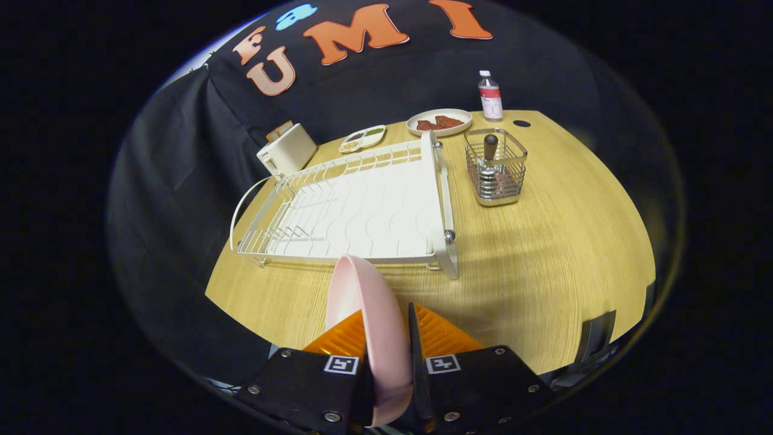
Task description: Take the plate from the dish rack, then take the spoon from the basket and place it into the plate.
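Observation:
A pink plate [369, 314] stands on edge between my two fingers, and my gripper [386, 329] is shut on it, held above the wooden table [543, 260]. Beyond the plate lies the white wire dish rack [356, 208], with nothing in its slots. To the right of the rack stands a metal wire basket [496, 167]; a spoon [490, 148] with a dark wooden handle sticks up out of it.
At the back of the table sit a white plate of reddish food [439, 122], a small divided dish [362, 138], a plastic bottle [490, 96] and a white toaster [287, 149]. The table's front edge runs just under the fingers.

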A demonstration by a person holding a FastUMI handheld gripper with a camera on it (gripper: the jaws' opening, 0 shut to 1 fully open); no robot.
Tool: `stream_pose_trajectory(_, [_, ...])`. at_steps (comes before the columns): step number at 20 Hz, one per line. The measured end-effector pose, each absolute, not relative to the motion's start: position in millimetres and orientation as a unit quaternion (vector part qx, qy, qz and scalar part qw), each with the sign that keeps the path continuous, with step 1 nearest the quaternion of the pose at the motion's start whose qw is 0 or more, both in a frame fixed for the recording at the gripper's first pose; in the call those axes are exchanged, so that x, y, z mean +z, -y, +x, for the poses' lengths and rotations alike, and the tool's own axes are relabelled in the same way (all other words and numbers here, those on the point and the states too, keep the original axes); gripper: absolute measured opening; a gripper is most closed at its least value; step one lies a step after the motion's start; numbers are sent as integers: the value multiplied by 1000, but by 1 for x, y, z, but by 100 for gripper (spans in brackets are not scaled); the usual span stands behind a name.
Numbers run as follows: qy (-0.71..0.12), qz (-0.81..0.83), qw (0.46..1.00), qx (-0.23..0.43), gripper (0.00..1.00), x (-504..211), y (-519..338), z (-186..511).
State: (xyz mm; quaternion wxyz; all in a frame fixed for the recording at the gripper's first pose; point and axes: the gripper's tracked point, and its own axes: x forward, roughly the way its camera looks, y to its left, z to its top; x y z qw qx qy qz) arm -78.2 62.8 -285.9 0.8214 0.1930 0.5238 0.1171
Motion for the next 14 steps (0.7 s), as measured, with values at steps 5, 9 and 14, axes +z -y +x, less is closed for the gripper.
stream_pose_trajectory(5, [-529, 239, 805, 121, 26, -307, -69, -82])
stream_pose_trajectory(9, [-534, 237, 804, 110, 30, -325, -65, -84])
stream_pose_trajectory(14, [-522, 199, 823, 103, 39, -334, -60, -79])
